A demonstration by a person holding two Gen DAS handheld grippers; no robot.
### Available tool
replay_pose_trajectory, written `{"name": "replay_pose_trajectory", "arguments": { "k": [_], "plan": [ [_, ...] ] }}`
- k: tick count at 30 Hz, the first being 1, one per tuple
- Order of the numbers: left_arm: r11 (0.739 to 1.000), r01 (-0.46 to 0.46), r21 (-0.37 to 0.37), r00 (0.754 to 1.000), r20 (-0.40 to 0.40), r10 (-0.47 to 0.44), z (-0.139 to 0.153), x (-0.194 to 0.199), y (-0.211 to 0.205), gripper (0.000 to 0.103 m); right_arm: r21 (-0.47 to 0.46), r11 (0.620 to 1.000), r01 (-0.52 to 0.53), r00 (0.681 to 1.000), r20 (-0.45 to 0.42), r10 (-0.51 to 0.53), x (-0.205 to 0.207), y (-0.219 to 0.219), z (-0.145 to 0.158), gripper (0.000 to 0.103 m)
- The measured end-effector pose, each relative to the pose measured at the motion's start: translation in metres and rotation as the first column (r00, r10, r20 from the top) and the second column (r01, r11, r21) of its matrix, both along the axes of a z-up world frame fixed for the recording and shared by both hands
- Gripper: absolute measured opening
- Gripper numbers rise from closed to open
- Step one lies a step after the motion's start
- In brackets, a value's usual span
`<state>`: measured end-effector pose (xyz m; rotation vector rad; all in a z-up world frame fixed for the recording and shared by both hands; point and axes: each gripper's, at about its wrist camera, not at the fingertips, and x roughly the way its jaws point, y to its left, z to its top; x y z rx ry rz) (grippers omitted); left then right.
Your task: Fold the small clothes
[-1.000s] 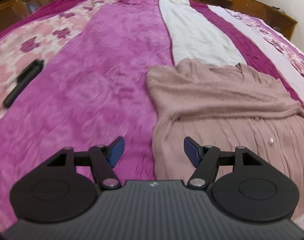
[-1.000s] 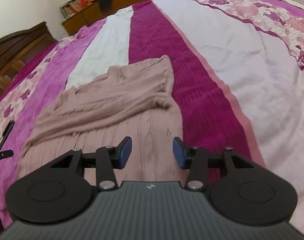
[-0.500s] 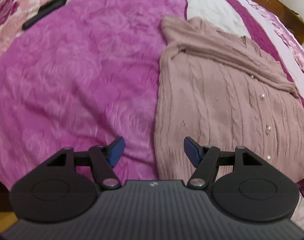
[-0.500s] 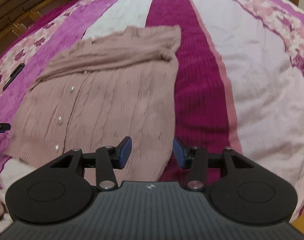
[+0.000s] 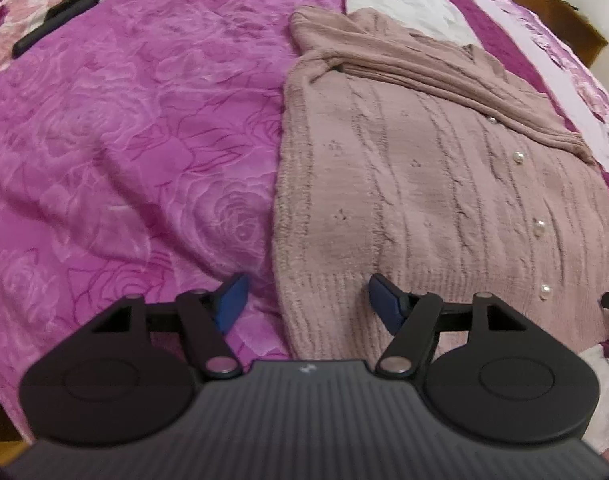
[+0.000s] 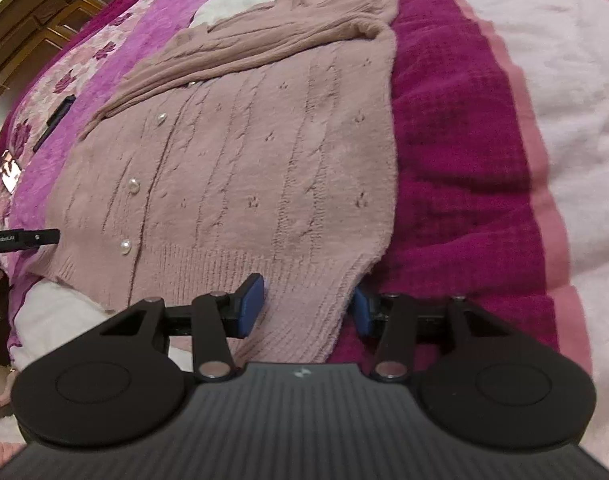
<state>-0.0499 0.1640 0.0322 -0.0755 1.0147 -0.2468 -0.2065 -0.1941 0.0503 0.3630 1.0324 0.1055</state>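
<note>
The cardigan (image 5: pixel 424 184) lies flat on the bed (image 5: pixel 124 140), buttons up, sleeves folded across its top. Both grippers hover at the hem corners, likely to lift it for a fold: left gripper (image 5: pixel 304 300) spread wide, right gripper (image 6: pixel 308 304) spread, straddling the corner. The hem's underside is hidden.

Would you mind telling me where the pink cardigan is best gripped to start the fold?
Grip the cardigan at its two ribbed hem corners, coming in from the near bed edge. The hem lies flat and nearest; the left gripper and right gripper already straddle those corners, open.
</note>
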Motion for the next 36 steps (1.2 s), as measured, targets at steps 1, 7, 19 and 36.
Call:
{"name": "replay_pose_trajectory", "arguments": {
  "k": [1,7,19,36],
  "plan": [
    [1.0,0.009,-0.006,1.0,0.001,-0.009,0.0,0.0,-0.001,0.068,0.005,1.0,0.001,1.0,-0.002,-0.001,0.001,-0.001,-0.001,0.054],
    [0.994,0.07,-0.081,0.996,-0.041,-0.073,-0.005,-0.006,-0.005,0.052,0.031,0.999,-0.032,0.999,-0.011,0.032,0.005,-0.003,-0.013,0.062],
    [0.983,0.122,-0.141,0.983,-0.119,-0.139,-0.029,0.004,-0.02,0.048,0.09,0.995,-0.039,0.999,0.011,0.038,0.008,0.0,-0.016,0.035],
    [0.857,0.03,-0.514,0.999,0.028,-0.018,0.021,0.011,0.01,0.012,0.316,0.949,-0.019,0.951,0.299,-0.081,0.001,-0.027,0.03,0.01]
  ]
}}
